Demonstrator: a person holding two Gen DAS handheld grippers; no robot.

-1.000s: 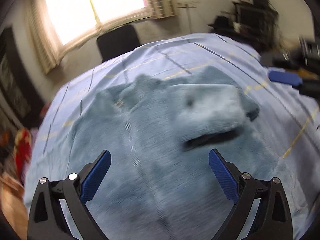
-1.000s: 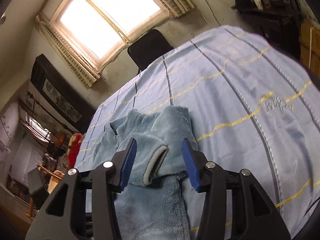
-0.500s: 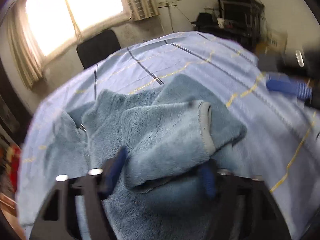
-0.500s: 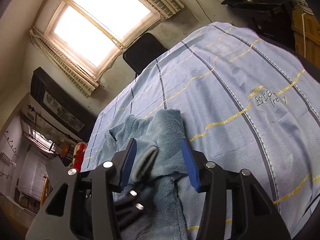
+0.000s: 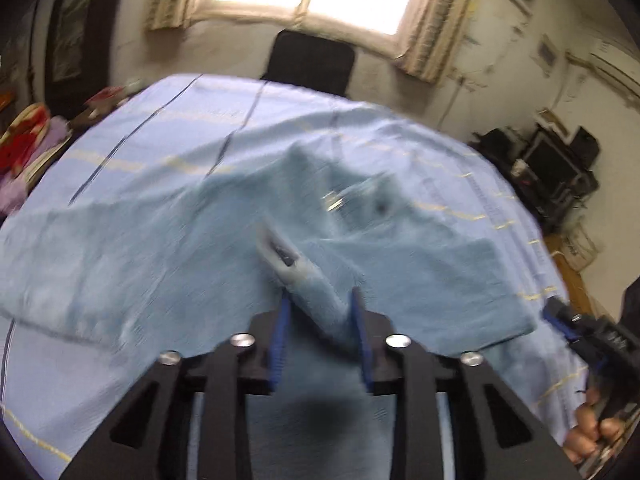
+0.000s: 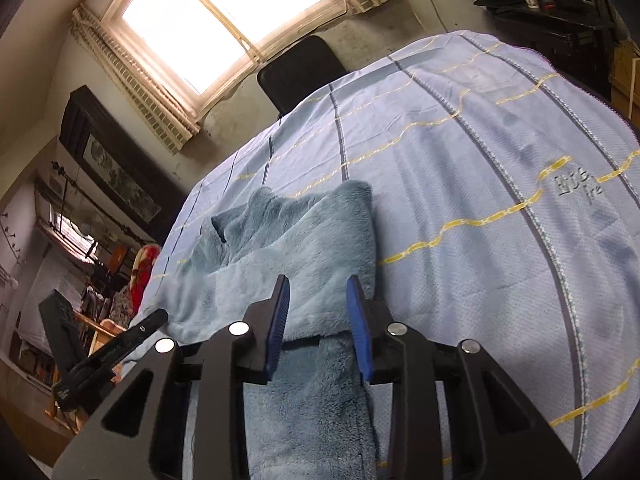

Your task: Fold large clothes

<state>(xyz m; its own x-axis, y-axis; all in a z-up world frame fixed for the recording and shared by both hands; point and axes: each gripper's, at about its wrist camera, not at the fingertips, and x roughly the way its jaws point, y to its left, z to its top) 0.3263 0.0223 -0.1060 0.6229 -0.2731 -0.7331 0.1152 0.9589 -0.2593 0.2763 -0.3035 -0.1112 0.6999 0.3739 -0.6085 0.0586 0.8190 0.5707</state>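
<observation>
Since 0.5 s ago left gripper (image 5: 319, 316) swings sleeve (image 5: 308, 280) leftward, jaws pinching its cuff. Right gripper (image 6: 318, 312) jaws part-spread over fleece (image 6: 304, 248), not gripping, on sheeted worktop (image 6: 480, 168).

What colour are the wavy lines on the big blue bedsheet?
Yellow wavy lines, crossed by dark grey stripes, on the light blue bedsheet. The right wrist view shows them best.

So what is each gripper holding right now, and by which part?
The left gripper is shut on the blue fleece garment, pinching its sleeve just behind the pale cuff. The right gripper looks part open above the fleece, gripping nothing.
</observation>
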